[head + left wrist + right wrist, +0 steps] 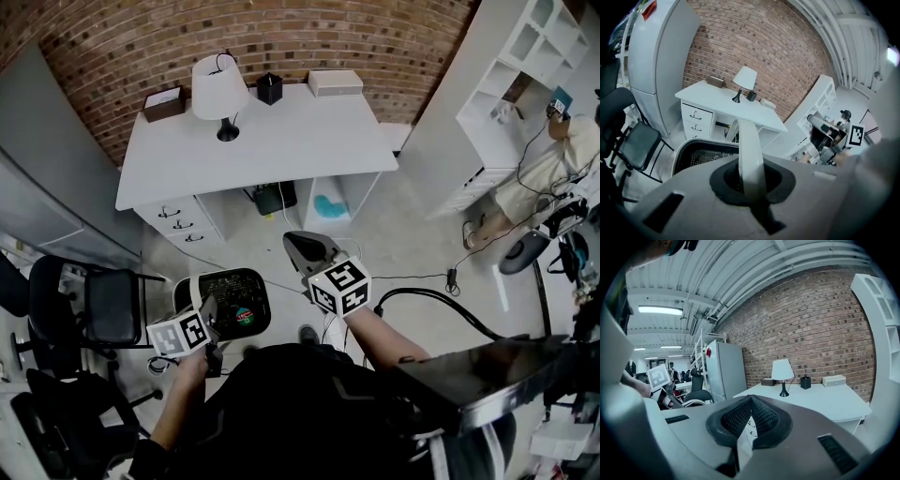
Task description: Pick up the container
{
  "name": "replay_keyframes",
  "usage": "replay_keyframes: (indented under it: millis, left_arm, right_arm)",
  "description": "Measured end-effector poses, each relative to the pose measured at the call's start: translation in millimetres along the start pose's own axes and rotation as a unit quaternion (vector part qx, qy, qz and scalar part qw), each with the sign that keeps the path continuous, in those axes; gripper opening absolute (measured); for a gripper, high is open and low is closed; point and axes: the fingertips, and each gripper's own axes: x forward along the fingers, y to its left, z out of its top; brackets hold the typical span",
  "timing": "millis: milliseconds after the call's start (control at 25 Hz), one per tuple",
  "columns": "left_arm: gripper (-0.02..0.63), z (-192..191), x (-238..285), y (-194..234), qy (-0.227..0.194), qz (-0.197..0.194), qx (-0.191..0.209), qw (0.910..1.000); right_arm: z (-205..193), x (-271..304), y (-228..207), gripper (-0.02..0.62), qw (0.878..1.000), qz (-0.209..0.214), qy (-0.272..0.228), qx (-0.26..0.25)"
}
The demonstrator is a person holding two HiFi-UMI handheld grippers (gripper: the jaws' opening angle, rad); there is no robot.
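Left gripper [751, 185]: clamped narrow on white curved plastic handle [749, 145] of black mesh container [234, 298]. Container low, before white desk [281, 141], right of black folding chair [108, 305]. Right gripper [749, 404]: jaws pressed together, nothing between, aimed toward desk and white-shaded lamp [782, 370].

The desk [300, 141] is bare along its front. Container [225, 279] blocks the approach; black chair [112, 305] crowds the left, cable [427, 292] the right.
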Motion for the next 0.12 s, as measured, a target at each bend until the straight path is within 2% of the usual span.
replay_keyframes:
  millis: [120]
  left_arm:
    - [0.011,1.5,0.2,0.3,-0.004,0.002,-0.003,1.0000]
  right_arm:
    - [2.4,0.3,-1.2,0.006,1.000,0.000,-0.001,-0.004]
